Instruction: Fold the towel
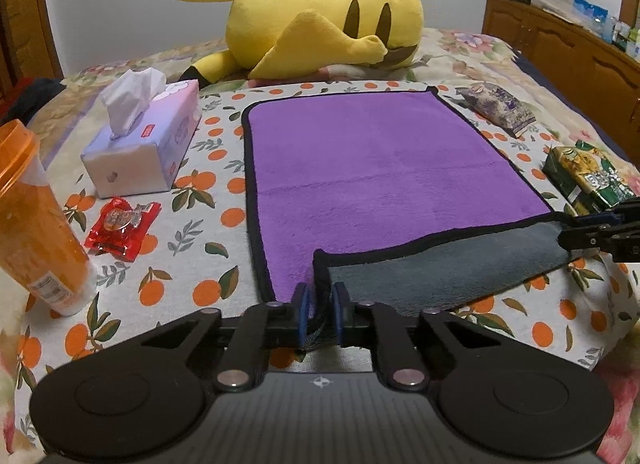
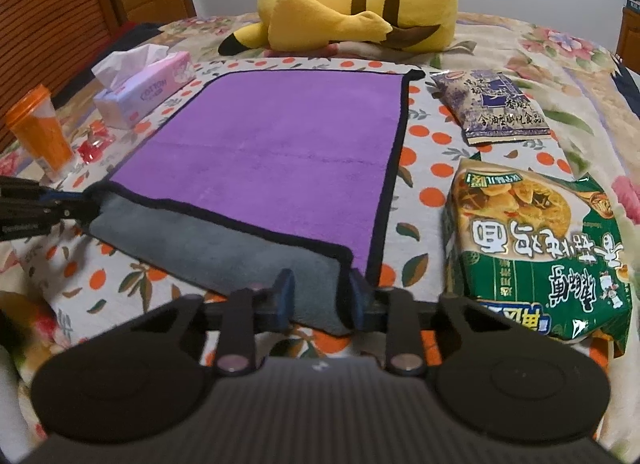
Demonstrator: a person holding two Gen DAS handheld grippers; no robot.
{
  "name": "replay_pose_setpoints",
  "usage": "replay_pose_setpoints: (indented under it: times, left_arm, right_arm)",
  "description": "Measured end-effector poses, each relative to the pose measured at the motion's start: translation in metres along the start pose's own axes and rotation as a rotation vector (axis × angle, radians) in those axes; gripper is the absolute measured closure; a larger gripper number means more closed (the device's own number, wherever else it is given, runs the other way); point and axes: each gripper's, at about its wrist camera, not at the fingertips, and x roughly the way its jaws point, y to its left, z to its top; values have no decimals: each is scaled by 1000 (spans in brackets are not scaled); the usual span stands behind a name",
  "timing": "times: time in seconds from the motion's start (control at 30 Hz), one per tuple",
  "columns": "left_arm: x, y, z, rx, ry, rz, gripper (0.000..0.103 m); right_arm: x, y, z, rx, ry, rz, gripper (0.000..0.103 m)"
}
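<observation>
We've got the left gripper [image 1: 319, 306] and right gripper [image 2: 320, 296] each clamped on a near corner of the towel [image 1: 360, 159], near hem turned over grey-side up. Soft, limp, light; corner grips suit. Rest lies flat on the bed [image 1: 460, 47].

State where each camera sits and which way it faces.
Left wrist: rides the left tool at the purple towel's near left corner, facing the Pikachu plush; its own fingers clamp the hem, and the right tool shows at right.
Right wrist: rides the right tool at the near right corner, facing likewise; the left tool shows at left.
Shared: towel, plush, tissue box.
</observation>
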Motion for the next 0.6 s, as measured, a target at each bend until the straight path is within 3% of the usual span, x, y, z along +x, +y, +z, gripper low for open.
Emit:
replay_pose_setpoints:
  times: [0.1,0.17,0.6]
  left_arm:
    - [-2,-1,0,0,-8,-5,95]
    - [-3,-1,1,-2,-18,2,96]
    - [-27,-4,10,7,-132,-6,97]
  right_arm:
    - [0,-1,0,-2,-2,-11,84]
    - [0,-3,1,8,1,-30,99]
    - [-9,-7,6,15,-66,-10,99]
